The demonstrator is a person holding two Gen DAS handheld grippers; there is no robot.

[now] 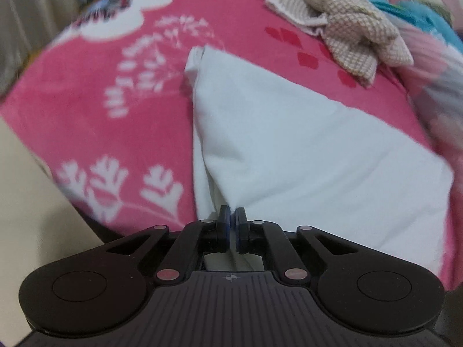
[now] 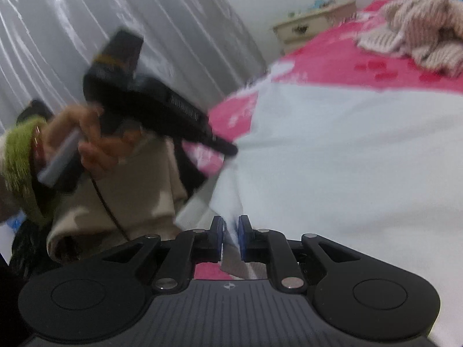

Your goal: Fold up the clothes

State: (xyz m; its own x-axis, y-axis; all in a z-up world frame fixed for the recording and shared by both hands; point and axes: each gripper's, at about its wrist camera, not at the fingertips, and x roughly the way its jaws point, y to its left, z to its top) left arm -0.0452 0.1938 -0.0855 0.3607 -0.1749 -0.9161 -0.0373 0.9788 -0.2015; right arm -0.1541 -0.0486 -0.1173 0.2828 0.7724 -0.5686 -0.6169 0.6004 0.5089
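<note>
- Left gripper [image 1: 232, 212]: black plastic fingers with blue pads, jaws pressed together, pinching a corner of the white garment [image 1: 303, 150].
- White garment: smooth, soft cloth, folded into a rough triangle, lying on the pink blanket [image 1: 86, 121], a fleecy spread with white leaf prints.
- Beige sweater [image 1: 341, 26]: chunky waffle knit with a ribbed hem, crumpled beyond the garment, apart from it.
- Right gripper [image 2: 230, 225]: jaws narrowly parted, nipping a fold of the same white cloth.
- Grey curtain [image 2: 86, 14]: glossy, pleated, behind the blurred hand [image 2: 84, 141].
</note>
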